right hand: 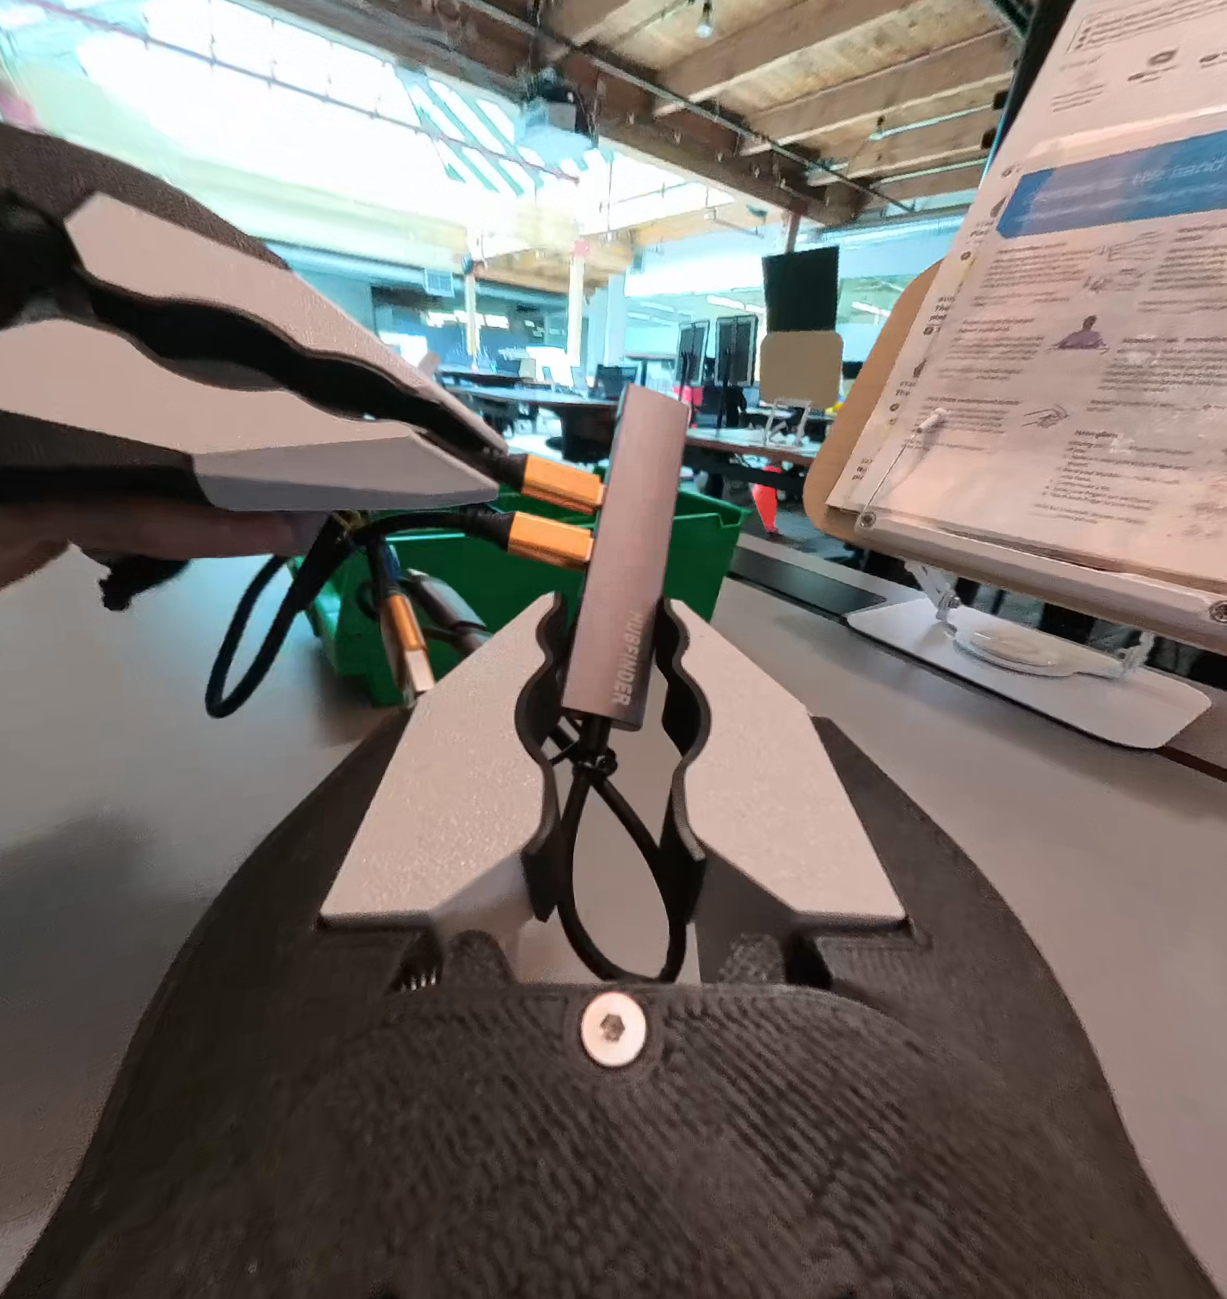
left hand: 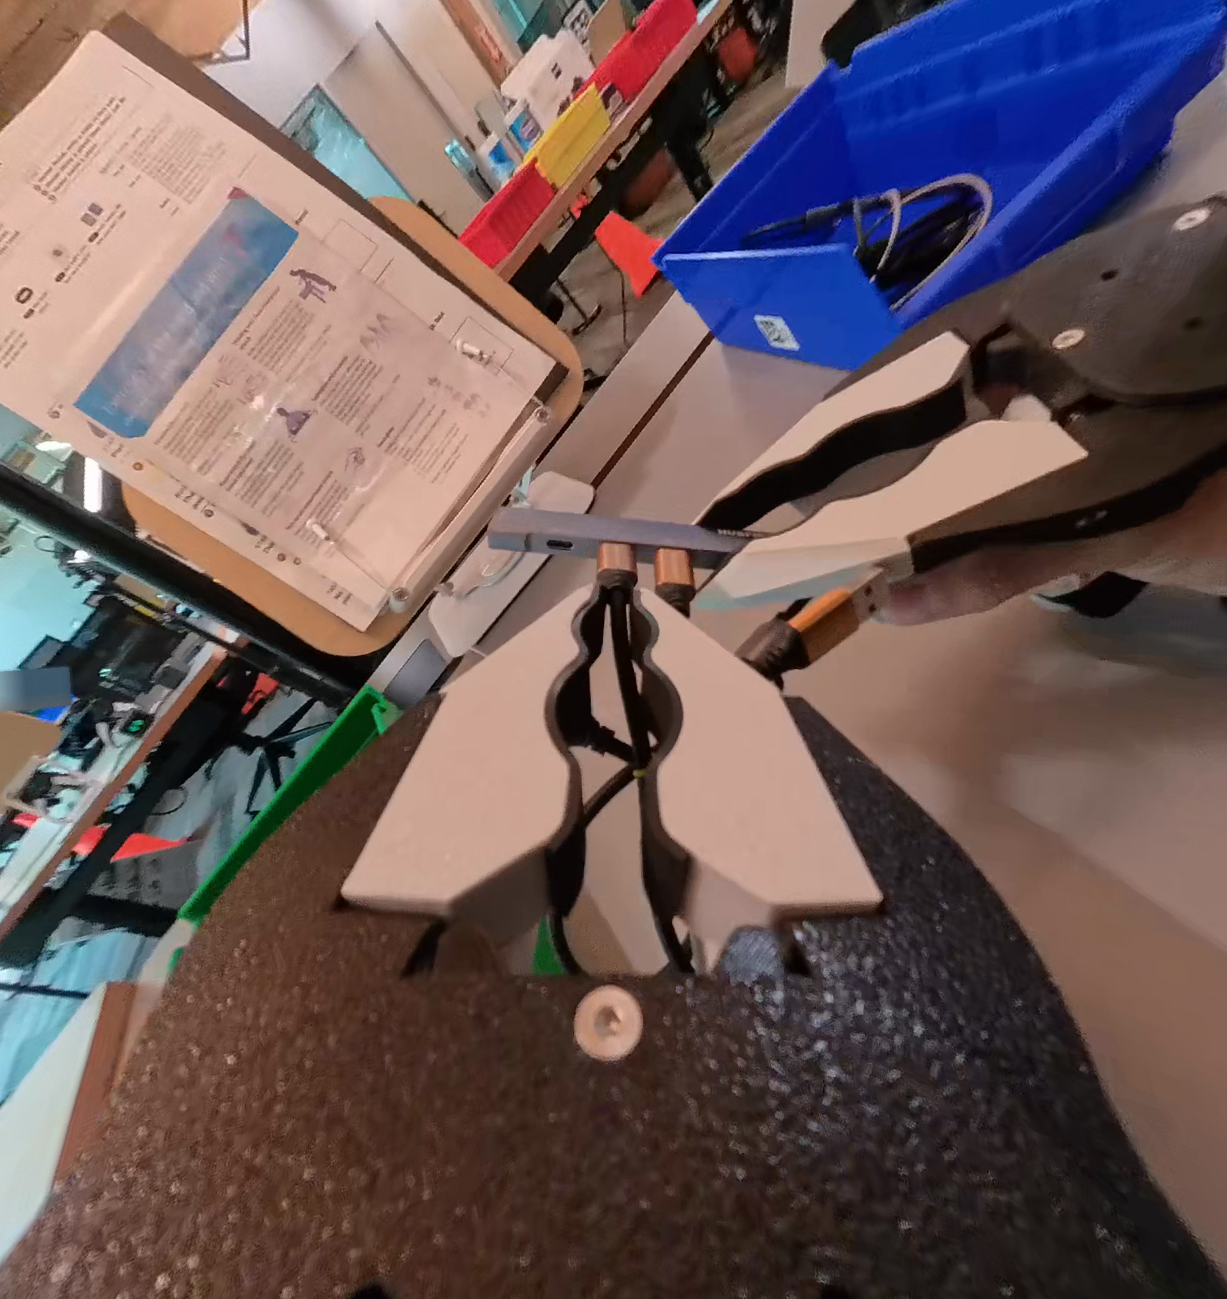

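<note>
Your right gripper (right hand: 614,618) clamped the grey hub (right hand: 621,555); your left gripper (left hand: 614,597) pinched the cable (left hand: 621,654) behind a plugged-in orange plug (left hand: 614,559).

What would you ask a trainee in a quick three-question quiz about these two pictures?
1. True or false: the right gripper is clamped on the grey USB hub.
2. How many gold-collared plugs are plugged into the hub?
3. In the left wrist view, what colour is the bin that holds cables: A orange, B blue, C black?

Key: 1 true; 2 two; 3 B.
</note>
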`<action>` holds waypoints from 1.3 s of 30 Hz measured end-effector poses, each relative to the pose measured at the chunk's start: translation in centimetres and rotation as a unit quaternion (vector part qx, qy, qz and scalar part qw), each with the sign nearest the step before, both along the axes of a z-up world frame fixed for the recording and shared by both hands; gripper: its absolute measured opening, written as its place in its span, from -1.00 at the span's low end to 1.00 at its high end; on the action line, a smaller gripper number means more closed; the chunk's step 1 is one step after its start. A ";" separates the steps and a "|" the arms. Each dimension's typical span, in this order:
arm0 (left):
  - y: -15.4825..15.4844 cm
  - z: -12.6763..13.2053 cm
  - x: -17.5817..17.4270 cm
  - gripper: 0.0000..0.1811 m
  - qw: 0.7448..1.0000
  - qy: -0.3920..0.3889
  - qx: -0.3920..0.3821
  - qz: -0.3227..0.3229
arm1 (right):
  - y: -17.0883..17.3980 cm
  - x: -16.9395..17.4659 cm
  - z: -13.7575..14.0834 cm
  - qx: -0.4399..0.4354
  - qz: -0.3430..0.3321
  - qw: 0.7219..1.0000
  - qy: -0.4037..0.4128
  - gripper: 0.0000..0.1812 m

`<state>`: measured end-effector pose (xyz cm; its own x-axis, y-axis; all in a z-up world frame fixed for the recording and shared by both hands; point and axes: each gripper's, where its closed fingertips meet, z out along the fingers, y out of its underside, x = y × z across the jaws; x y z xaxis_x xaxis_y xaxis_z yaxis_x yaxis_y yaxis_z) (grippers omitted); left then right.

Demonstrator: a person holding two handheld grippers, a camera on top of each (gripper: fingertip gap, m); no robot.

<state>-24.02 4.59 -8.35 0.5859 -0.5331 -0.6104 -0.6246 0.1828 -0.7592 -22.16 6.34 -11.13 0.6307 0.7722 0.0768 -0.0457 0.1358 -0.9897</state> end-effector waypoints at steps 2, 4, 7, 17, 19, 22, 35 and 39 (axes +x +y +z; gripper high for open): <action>0.2 -0.3 -0.1 -0.95 1.000 -0.001 -0.002 0.004 | -0.1 0.2 -0.2 0.003 0.000 1.000 -0.007 -0.74; 0.2 -0.3 -0.2 -0.95 1.000 -0.012 -0.003 0.004 | 0.0 -0.1 -0.4 0.002 -0.003 1.000 -0.014 -0.74; 0.5 -0.7 -0.4 -0.95 1.000 0.001 -0.012 0.003 | 0.0 0.0 -0.3 0.007 -0.009 1.000 -0.012 -0.73; 1.1 -1.5 -0.5 -0.82 0.999 -0.035 0.007 0.016 | 0.1 0.1 -0.1 0.050 -0.042 0.996 -0.054 -0.74; 1.1 -1.4 -0.6 -0.80 1.000 -0.024 0.014 0.014 | 0.0 0.1 0.1 0.059 -0.041 0.996 -0.053 -0.74; 1.0 -2.0 -0.5 -0.88 1.000 -0.007 0.004 0.008 | 0.0 0.0 -0.1 0.063 -0.046 0.995 -0.064 -0.75; 1.0 -3.1 -1.5 -0.89 0.999 0.018 -0.031 -0.010 | -0.3 -0.7 -0.2 0.076 -0.038 0.993 -0.080 -0.74; 0.8 -3.0 -1.8 -0.89 0.998 0.061 -0.004 -0.006 | -0.4 -1.0 -0.4 0.083 -0.036 0.991 -0.096 -0.74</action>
